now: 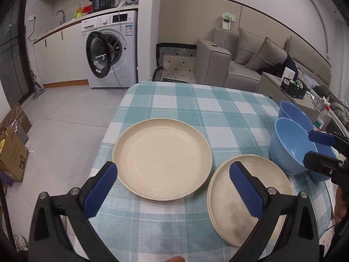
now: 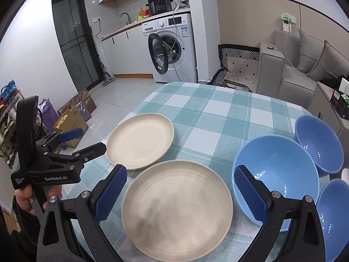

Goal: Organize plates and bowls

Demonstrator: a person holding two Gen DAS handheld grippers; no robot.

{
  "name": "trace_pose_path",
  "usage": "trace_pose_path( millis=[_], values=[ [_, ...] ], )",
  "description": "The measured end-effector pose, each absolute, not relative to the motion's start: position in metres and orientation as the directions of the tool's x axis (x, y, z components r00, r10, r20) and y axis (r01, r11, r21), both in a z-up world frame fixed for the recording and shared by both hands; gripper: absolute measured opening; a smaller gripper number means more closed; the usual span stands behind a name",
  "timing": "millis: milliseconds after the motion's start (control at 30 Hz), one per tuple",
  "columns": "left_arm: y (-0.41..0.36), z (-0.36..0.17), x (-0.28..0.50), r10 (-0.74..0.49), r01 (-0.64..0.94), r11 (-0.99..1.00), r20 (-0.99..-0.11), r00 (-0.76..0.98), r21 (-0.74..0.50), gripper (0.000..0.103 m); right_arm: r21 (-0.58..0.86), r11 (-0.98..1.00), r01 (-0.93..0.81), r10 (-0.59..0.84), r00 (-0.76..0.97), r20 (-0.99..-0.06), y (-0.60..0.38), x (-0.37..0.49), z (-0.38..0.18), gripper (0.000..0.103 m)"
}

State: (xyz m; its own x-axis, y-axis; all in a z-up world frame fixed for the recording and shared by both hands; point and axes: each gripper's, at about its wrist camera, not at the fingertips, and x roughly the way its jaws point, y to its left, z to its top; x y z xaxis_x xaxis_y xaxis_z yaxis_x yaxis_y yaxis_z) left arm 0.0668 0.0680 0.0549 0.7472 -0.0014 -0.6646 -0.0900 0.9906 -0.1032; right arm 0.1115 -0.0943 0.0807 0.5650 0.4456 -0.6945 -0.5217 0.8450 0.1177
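Two cream plates lie on the checked tablecloth. The far plate [image 1: 162,160] [image 2: 140,140] lies single. The near one [image 1: 248,200] [image 2: 176,209] looks like a stack of two. Three blue bowls stand to the right: a big near one [image 1: 292,146] [image 2: 276,176], one behind it [image 1: 294,114] [image 2: 318,144], and one at the right edge [image 2: 333,216]. My left gripper [image 1: 173,190] [image 2: 84,139] is open and empty above the table, in front of the far plate. My right gripper [image 2: 180,195] [image 1: 316,149] is open and empty over the near plate.
The table [image 1: 196,100] ends at rounded far corners, with tiled floor to the left. A washing machine [image 1: 109,48] with its door open stands beyond. A grey sofa [image 1: 250,59] is at the back right. Cardboard boxes [image 1: 13,152] sit on the floor at left.
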Motion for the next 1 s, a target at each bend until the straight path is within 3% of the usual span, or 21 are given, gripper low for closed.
trace_pose_path(
  millis=[300,1000],
  values=[
    [0.097,0.061,0.079,0.028,-0.165,0.975,-0.660,0.751,-0.147,0.103,0.104,0.838,-0.536,0.443,0.556,-0.703,-0.069,0.128,0.085,0.100],
    [0.126,0.017,0.107,0.082,-0.251,0.961,-0.746,0.661,-0.116,0.103,0.133,0.831,-0.540,0.441,0.494,-0.749,-0.013,0.173,0.059,0.100]
  ],
)
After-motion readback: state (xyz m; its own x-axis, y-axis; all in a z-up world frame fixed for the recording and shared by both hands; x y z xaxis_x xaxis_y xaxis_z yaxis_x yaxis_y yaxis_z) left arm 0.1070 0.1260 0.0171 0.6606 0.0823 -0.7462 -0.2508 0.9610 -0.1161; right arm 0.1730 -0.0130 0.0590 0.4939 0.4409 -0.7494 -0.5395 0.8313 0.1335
